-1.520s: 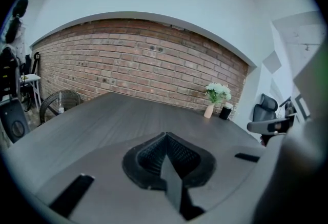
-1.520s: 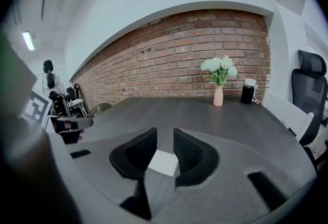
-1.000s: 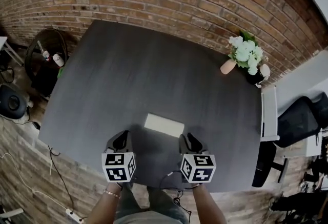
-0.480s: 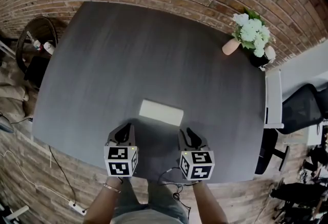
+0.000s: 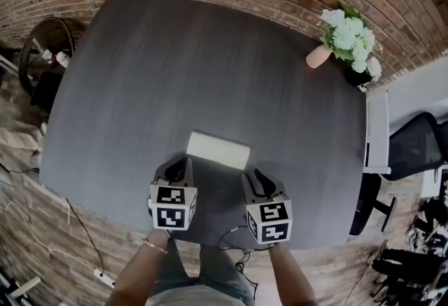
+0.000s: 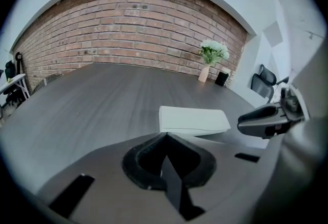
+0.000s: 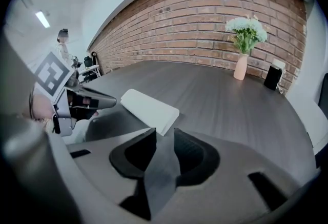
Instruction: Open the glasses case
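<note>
- Lying flat on the dark table (image 5: 210,66), the white glasses case (image 5: 218,149) has its lid down; opening it has not begun.
- Just on the person's side of the case, the left gripper (image 5: 179,164) hovers off its left end. Its own view shows the two pads meeting at a point, so the jaws are together with nothing between them.
- Off the case's right end, also on the person's side, the right gripper (image 5: 257,178) sits a little further from it. Its view shows a narrow gap between the pads, so it is slightly parted and empty. Neither gripper touches the case.
- Well beyond the case, at the table's far right corner, stands a vase of flowers (image 5: 344,37), clear of the work.
- The case looks like a stiff, smooth-skinned shell: probably light, and likely to skate across the bare tabletop if pushed from one side only. The smooth surface may also slip between the pads.
- No seam or hinge can be made out, so I cannot tell which long edge opens.
- My judgement on the hold is that one gripper should pin or pinch the base at a short end. The other should then take the lid's edge along the opening side and lift.
- Both pairs of jaws would need to open wider than the case is thick before either grip.
</note>
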